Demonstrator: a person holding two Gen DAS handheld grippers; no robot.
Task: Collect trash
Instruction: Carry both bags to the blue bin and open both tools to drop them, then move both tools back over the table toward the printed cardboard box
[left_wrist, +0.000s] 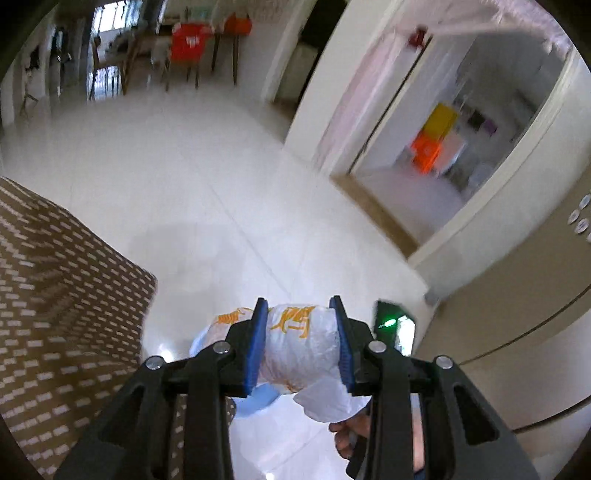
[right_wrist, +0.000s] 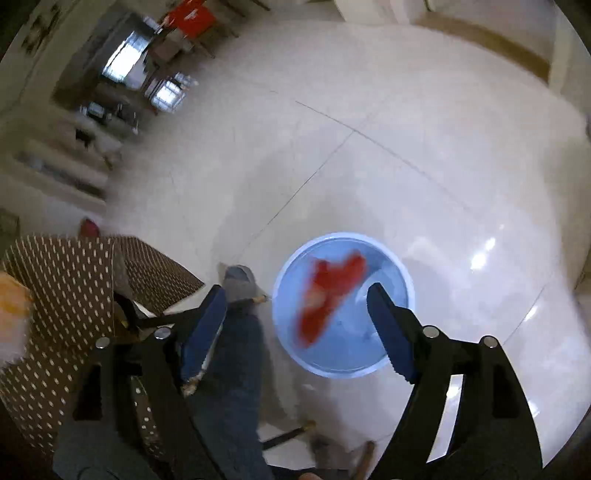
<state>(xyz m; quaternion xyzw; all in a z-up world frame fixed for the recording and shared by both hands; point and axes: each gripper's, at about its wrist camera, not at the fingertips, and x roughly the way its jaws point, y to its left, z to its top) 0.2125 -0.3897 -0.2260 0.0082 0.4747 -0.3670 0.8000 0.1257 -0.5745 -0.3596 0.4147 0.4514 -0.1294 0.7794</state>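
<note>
Your left gripper is clamped on a crumpled white plastic wrapper with orange print; its blue ridged pads pinch the wad from both sides, and loose film bulges below them. Your right gripper is spread wide with nothing between its fingers. Under it stands a round, pale blue bin, and a blurred red scrap shows within its rim. Glossy white floor tiles surround the bin. To the left lies brown fabric dotted white.
</note>
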